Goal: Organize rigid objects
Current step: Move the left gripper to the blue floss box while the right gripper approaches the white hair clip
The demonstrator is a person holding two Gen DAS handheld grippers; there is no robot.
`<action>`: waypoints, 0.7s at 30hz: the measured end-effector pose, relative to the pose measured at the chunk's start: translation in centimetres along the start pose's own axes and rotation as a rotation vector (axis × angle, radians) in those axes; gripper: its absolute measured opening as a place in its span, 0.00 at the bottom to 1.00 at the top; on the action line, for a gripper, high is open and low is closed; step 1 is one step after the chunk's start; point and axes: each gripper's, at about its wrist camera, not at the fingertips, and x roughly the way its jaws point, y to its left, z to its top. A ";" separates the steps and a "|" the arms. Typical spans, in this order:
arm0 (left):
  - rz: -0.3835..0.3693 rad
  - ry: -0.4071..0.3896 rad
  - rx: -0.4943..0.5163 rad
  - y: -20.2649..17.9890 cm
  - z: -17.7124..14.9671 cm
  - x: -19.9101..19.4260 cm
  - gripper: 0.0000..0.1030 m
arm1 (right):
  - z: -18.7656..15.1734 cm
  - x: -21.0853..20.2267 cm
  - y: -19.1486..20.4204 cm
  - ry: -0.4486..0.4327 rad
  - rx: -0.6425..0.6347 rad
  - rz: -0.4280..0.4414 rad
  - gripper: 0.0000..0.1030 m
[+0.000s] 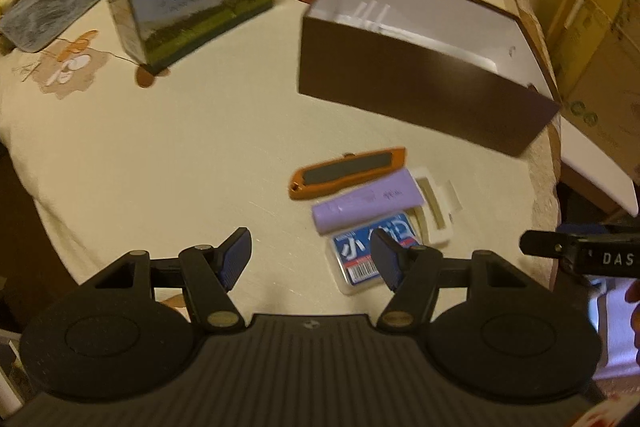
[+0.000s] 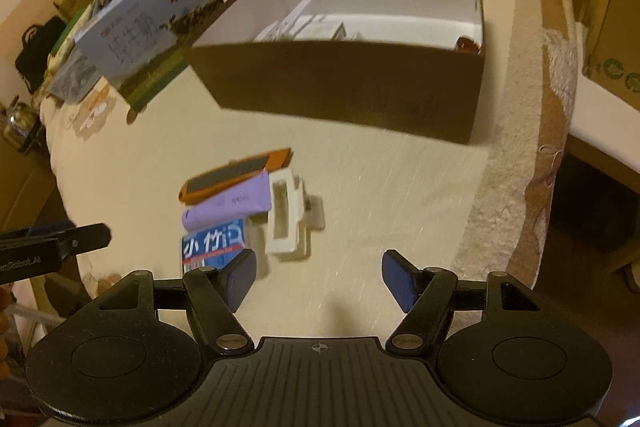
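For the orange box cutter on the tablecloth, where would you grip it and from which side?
Grip the orange box cutter from above, across its narrow width near mid-length. It lies flat and long on the tablecloth, with its far long edge clear, while the purple tube lies against its near edge, so that finger has little room. The open left gripper looks better placed.

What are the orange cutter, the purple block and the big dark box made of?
Cutter: probably hard plastic, orange shell with a dull dark strip inset. Purple block: too blurred to say; smooth, matte, with rounded ends. Box: looks like cardboard, matte dark brown outside, plain white inside, thin straight walls.
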 end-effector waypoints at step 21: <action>-0.044 0.099 0.207 -3.9 -3.1 5.2 0.60 | -1.8 3.5 -1.0 0.097 -0.008 -0.026 0.65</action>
